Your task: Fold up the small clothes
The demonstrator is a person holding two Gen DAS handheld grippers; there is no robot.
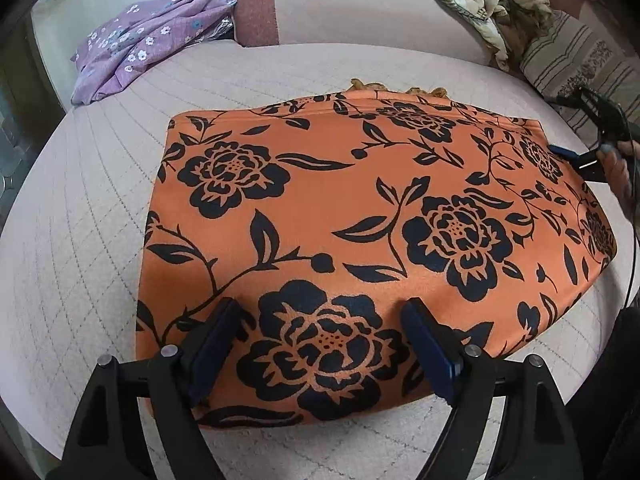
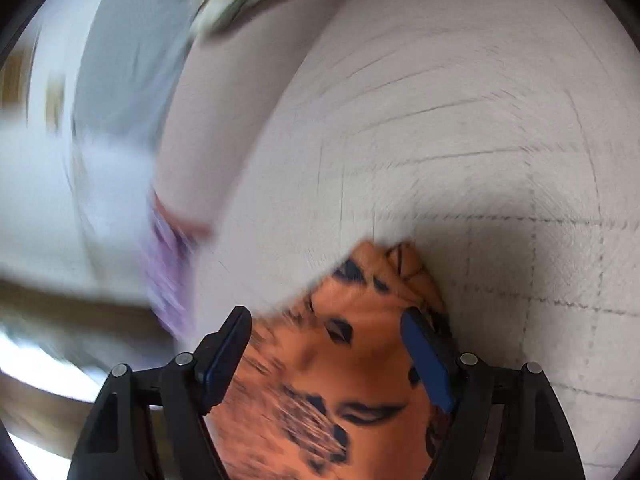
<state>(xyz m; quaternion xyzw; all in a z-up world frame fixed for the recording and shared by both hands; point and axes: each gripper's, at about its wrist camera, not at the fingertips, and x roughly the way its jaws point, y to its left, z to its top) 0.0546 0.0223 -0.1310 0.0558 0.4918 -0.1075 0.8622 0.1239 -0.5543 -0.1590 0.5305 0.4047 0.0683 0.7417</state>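
From the left wrist view, the left gripper [image 1: 322, 312] has its jaws spread wide, the two blue-padded fingers [image 1: 214, 344] standing apart over the near edge of the orange floral garment [image 1: 360, 216]. Nothing is clamped between them; whether the pads touch the cloth below cannot be told. The garment lies flat as a broad folded shape in the middle of the quilted bed cover [image 1: 80, 240], its black flower print facing up, its near edge close to the bed's near edge. At the garment's right edge the right gripper [image 1: 568, 154] shows only as one blue pad resting against or just over the cloth, held by a hand [image 1: 618, 168]. A purple flowered garment [image 1: 148, 44] lies crumpled at the far left corner of the bed, and a cream patterned cloth [image 1: 488, 4] is heaped at the far right, beside a striped pillow [image 1: 580, 60].

The right wrist view is heavily motion-blurred. The right gripper [image 2: 326, 314] is also wide open, both fingers [image 2: 428, 356] set apart with the orange floral garment [image 2: 320, 380] filling the space under and between them, unpinched. The garment's corner ends just past the fingertips on the quilted bed cover [image 2: 480, 140]. The purple flowered garment [image 2: 168, 272] smears along the left
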